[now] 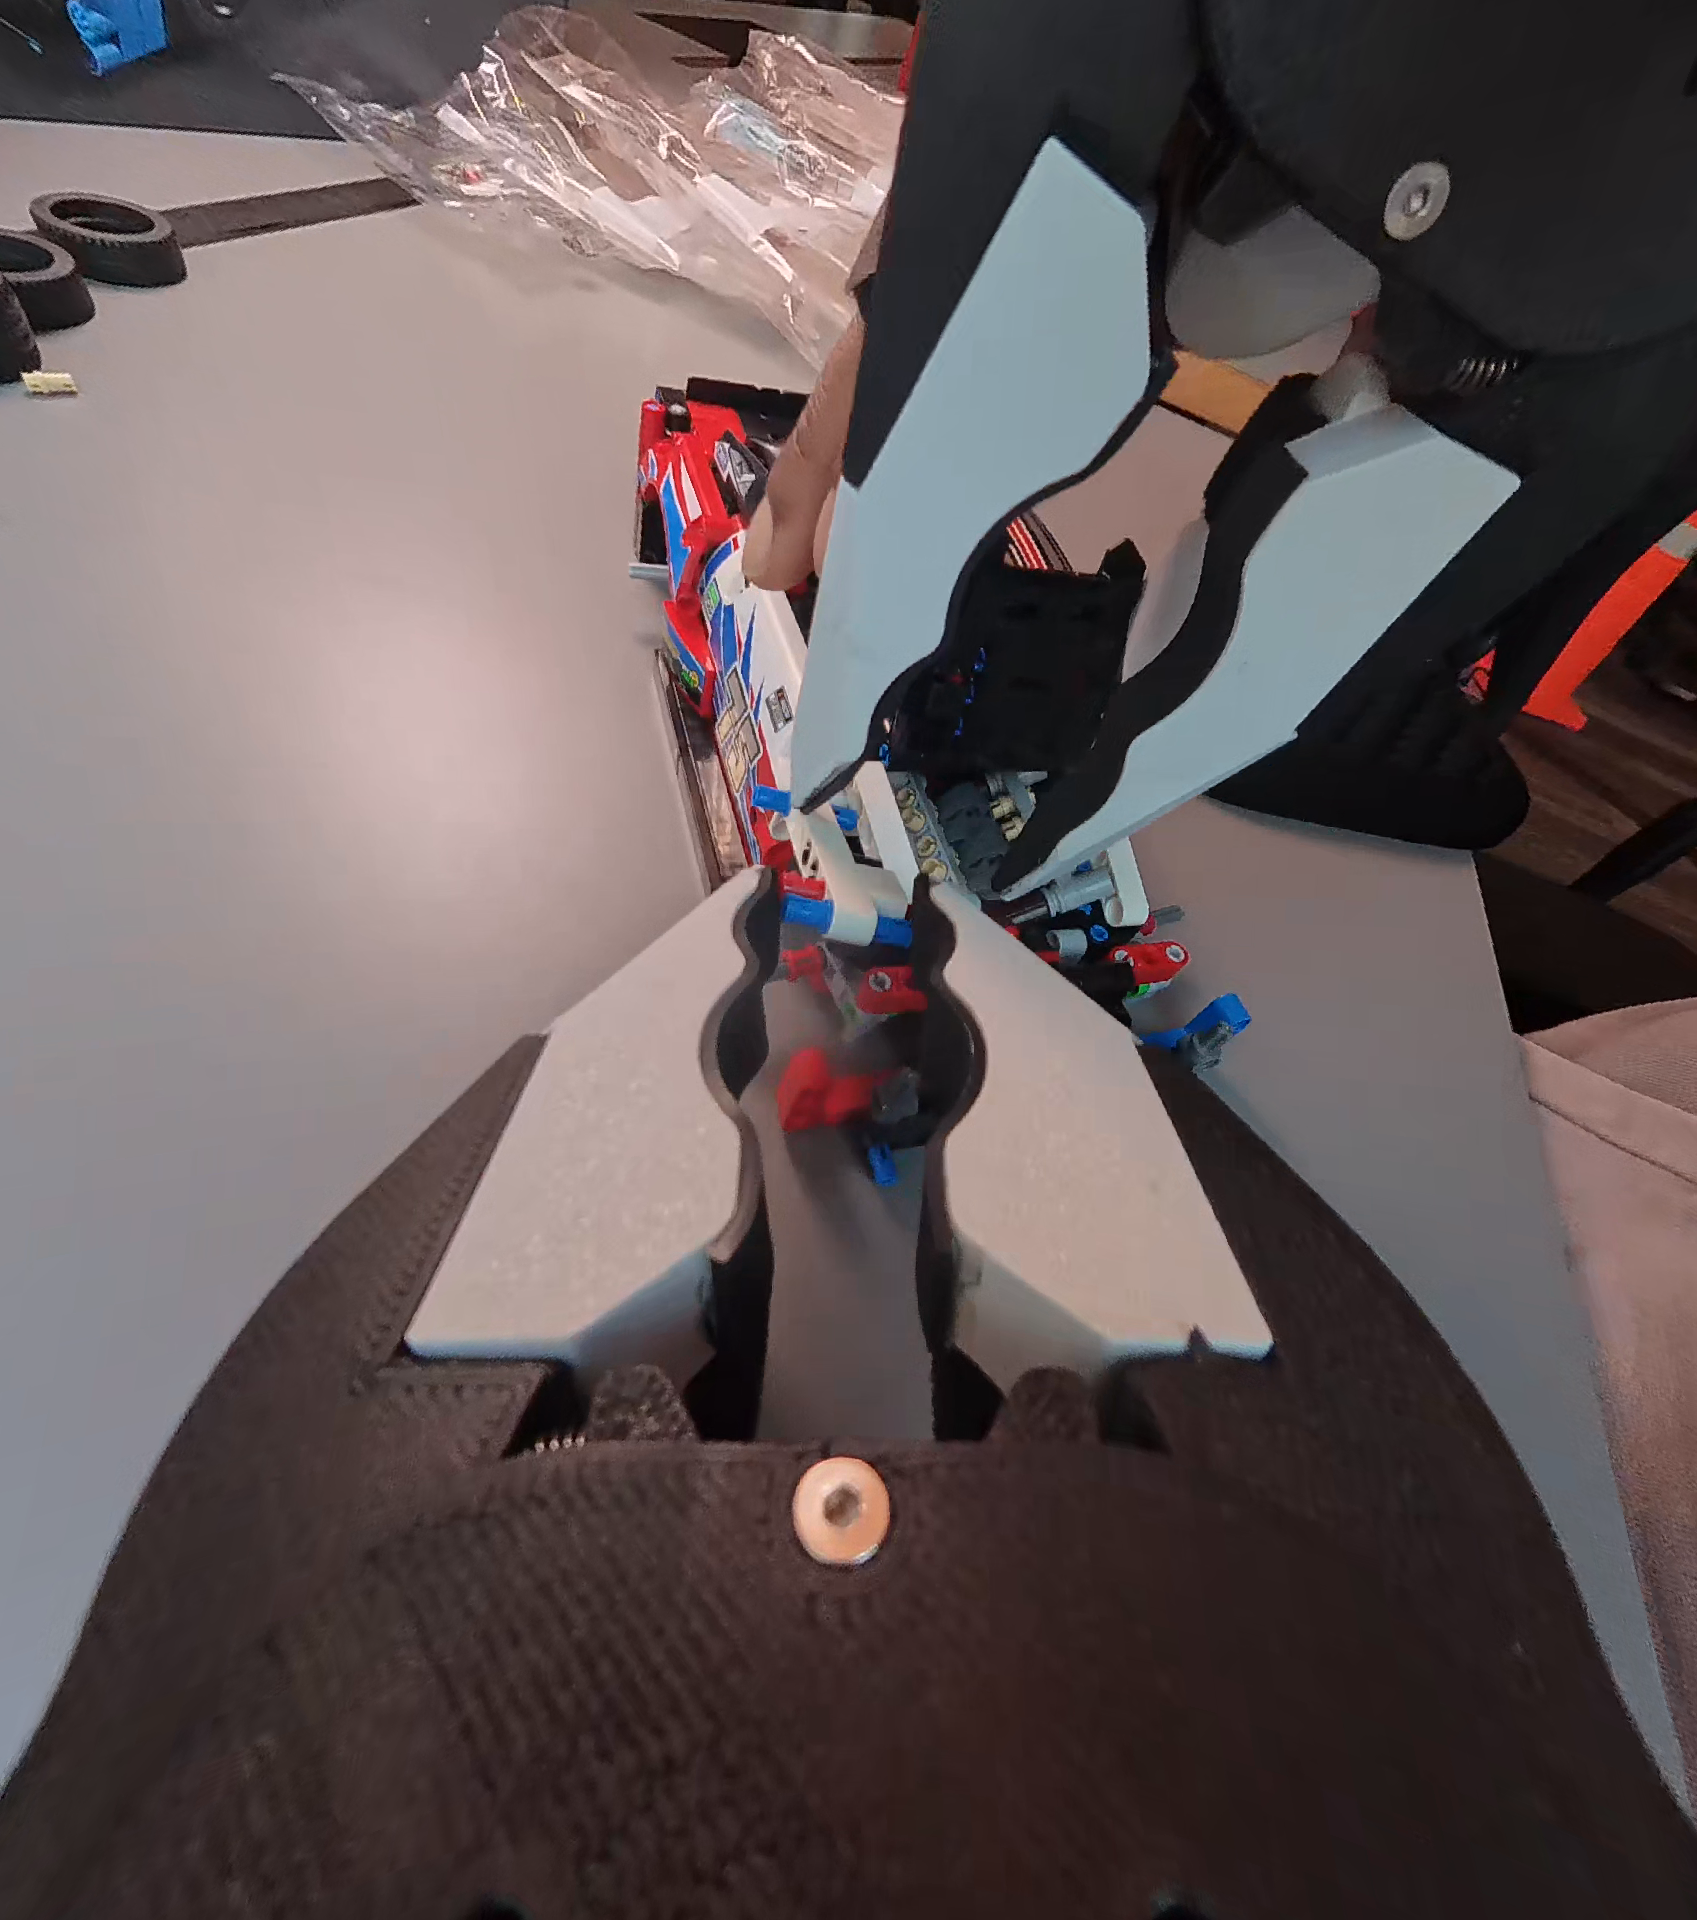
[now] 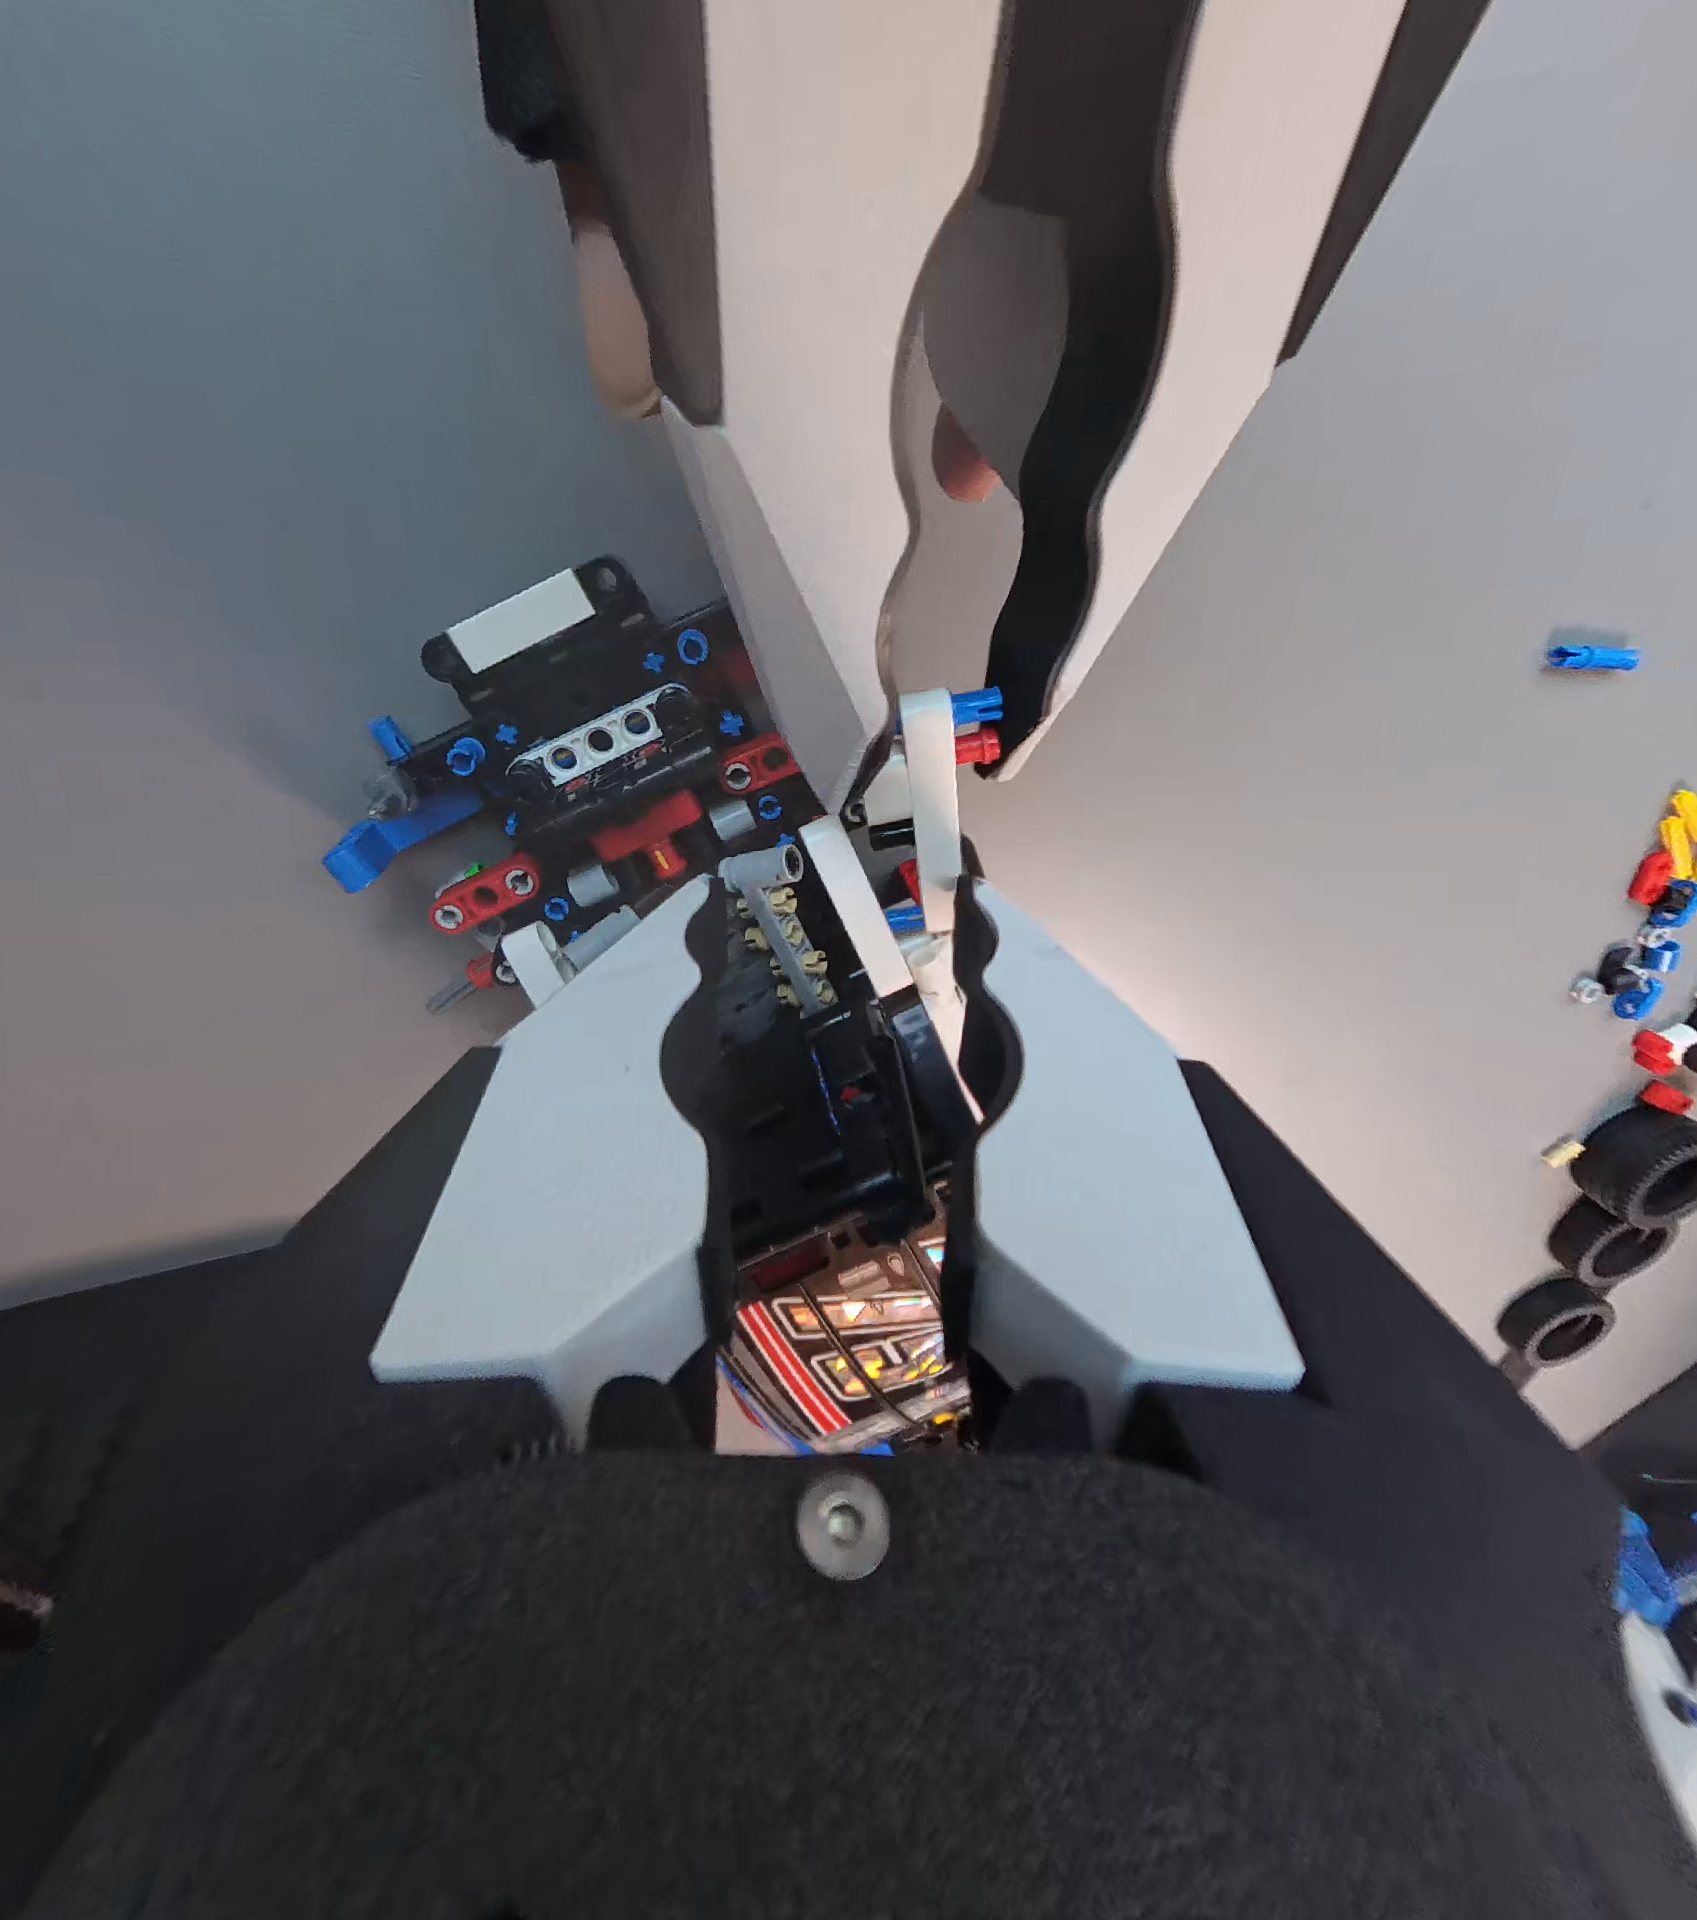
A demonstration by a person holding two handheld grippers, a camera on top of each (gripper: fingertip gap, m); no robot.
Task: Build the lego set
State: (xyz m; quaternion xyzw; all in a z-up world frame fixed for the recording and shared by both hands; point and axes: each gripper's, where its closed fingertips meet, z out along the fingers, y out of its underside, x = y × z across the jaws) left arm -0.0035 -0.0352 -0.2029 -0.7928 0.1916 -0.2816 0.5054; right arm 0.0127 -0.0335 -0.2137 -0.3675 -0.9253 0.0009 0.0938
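Here my right gripper [image 2: 839,904] clamps the sticker-covered lego car [image 1: 719,582], lettering too blurred to read; my left gripper [image 1: 844,894] pinches its white beam [image 2: 930,800]

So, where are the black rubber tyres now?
In the left wrist view, the black rubber tyres stand in a row at the far left of the grey table, apart from the car.

Two claws meet over one part-built lego car [image 1: 719,582]. Four black tyres [image 2: 1654,1174] lie in a row at the right of the tabletop [image 2: 148,416]; the left view shows only three. One crumpled clear plastic bag [image 1: 615,166] lies far off.
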